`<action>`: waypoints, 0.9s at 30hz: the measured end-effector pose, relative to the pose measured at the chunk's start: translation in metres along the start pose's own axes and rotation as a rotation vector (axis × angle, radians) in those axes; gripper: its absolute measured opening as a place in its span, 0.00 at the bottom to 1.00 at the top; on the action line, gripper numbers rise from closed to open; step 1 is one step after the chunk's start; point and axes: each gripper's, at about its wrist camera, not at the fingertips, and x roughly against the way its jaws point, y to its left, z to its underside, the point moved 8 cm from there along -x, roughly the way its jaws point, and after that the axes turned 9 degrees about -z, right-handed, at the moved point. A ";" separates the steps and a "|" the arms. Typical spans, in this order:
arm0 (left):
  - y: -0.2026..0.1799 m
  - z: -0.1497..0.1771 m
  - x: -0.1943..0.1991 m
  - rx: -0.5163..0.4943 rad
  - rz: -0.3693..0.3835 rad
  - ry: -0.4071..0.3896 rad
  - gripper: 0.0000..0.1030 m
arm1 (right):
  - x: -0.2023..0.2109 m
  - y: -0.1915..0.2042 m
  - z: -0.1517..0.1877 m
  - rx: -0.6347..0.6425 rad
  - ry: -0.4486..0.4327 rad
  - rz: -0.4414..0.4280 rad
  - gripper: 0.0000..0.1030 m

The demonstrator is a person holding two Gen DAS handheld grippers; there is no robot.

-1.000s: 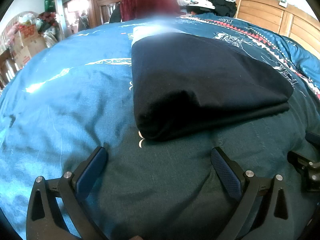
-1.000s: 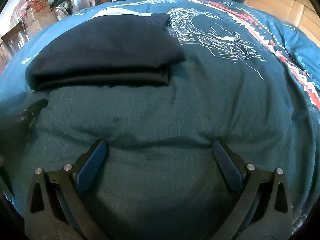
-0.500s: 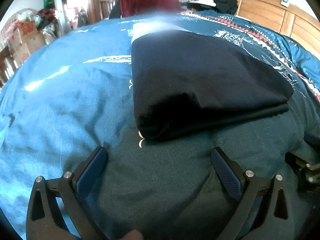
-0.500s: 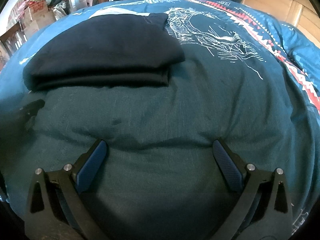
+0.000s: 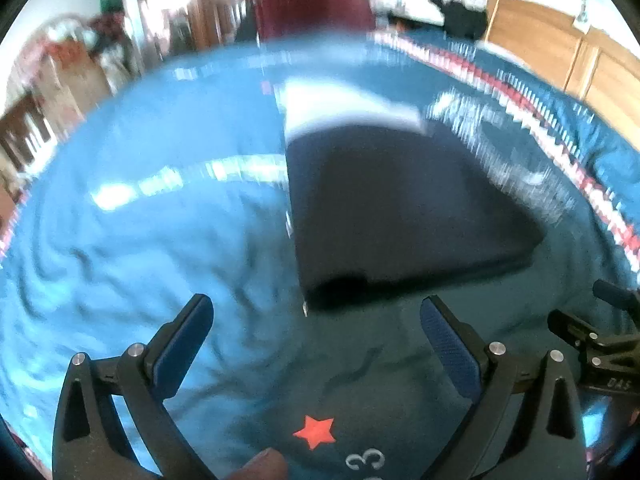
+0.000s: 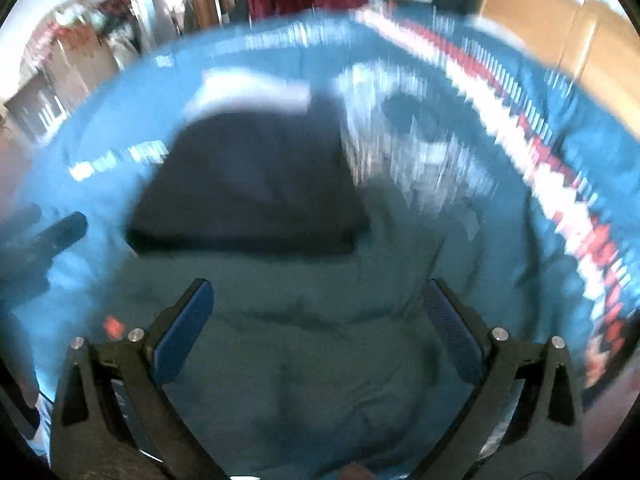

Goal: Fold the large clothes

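Both my left tongs (image 5: 316, 344) and right tongs (image 6: 318, 332) gape wide and empty just short of the folded black garment (image 5: 400, 208), soft, light and limp, best pinched at its thick near edge.

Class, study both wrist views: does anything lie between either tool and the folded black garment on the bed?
Nothing visible does. Only bare teal bedspread lies between the open left tool and the folded black garment, and likewise ahead of the open right tool. Both views are motion-blurred.
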 end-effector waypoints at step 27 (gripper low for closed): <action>0.034 -0.063 0.228 0.084 -0.027 -0.211 1.00 | 0.186 0.059 -0.063 0.001 -0.291 -0.095 1.00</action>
